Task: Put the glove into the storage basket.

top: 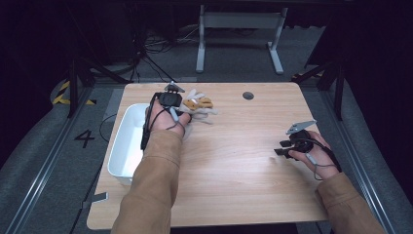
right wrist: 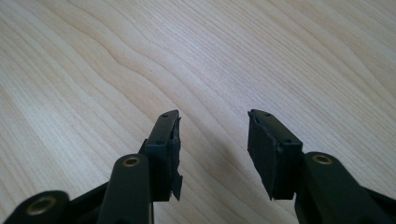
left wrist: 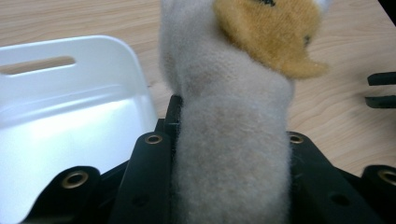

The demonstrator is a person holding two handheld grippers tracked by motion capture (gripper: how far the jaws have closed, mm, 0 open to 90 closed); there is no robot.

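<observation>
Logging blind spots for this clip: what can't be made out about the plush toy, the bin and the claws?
- Plush toy: the left gripper view cuts off its top; in the high view it is too small to tell what it depicts.
- Left claw: the toy's fabric covers its pads in the left gripper view.
- White bin: the forearm hides its near right part in the high view.
- Right claw: open, nothing hidden.

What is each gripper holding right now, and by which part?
Left gripper clamps the plush toy by a cream limb. Right gripper is open, holding nothing.
</observation>
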